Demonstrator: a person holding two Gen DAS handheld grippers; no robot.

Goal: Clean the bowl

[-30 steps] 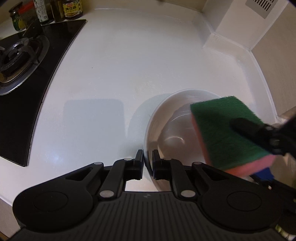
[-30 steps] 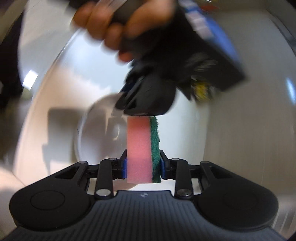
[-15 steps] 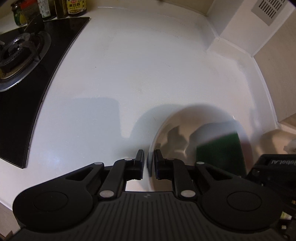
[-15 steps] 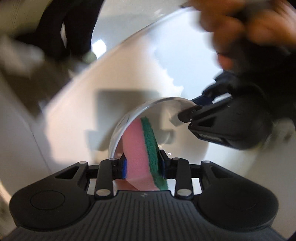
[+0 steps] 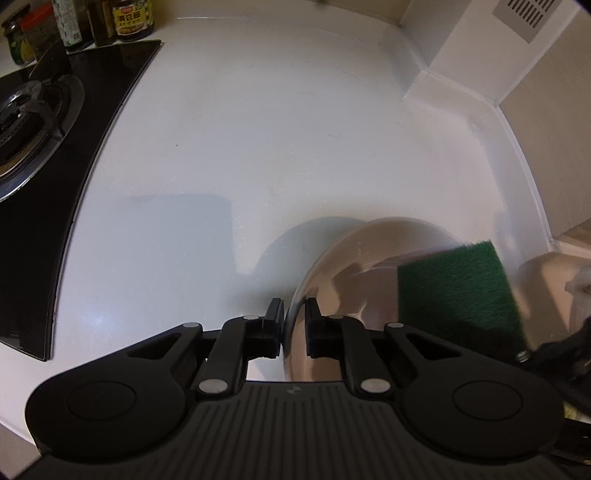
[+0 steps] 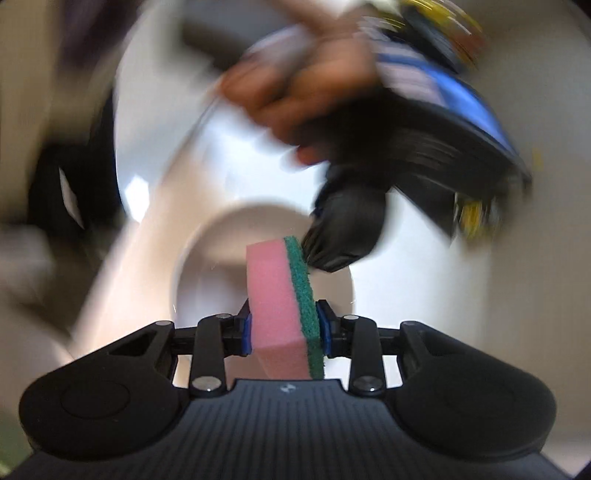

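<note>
on the white counter (image 5: 295, 122), the left gripper (image 5: 294, 328) has its jaws closing on either side of the near rim of the bowl (image 5: 354, 266). the right gripper (image 6: 285, 330) is clenched on a pink and green sponge (image 6: 284, 299), its jaws closing, with the sponge held over the bowl's inside. a black hob (image 5: 48, 155) lies well to the left, with jars (image 5: 129, 16) behind it.

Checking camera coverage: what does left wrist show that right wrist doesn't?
Left wrist only: the gas stove, condiment jars, a wall vent, and the left gripper with the bowl's rim between its closing fingers.
Right wrist only: the sponge's pink side, clamped in the right gripper, and the person's hand.
Both: bowl, sponge's green face, white counter.
</note>
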